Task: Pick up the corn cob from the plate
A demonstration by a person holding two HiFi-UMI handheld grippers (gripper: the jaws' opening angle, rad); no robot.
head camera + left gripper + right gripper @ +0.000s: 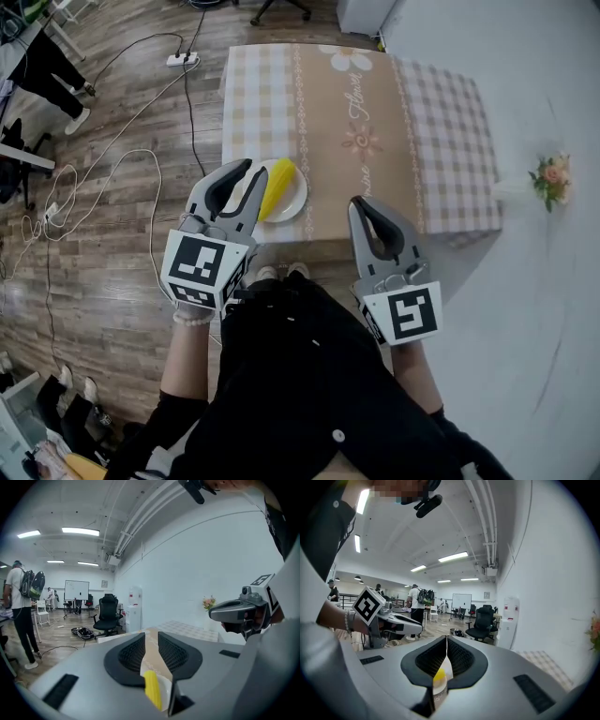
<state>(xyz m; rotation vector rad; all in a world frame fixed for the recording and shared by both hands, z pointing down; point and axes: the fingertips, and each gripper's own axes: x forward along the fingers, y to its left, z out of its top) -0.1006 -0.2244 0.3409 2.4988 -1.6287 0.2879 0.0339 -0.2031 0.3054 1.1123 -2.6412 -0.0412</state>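
Both grippers hang empty over the table's [375,103] near edge. Left gripper [251,173], jaws slightly parted, is just beside the corn cob [277,186] lying on the plate [292,208]; right gripper [361,204], jaws together, sits farther right.

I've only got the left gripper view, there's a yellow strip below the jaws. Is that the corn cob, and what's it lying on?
Observer: Yes, the yellow corn cob, whole, on a round white plate at the near edge of the cloth-covered table.
Operator: Is the left gripper around it?
Observer: No, its open jaws hover at the plate's left rim, beside the cob.
Operator: And the right gripper?
Observer: Right of the plate, jaws together on nothing.
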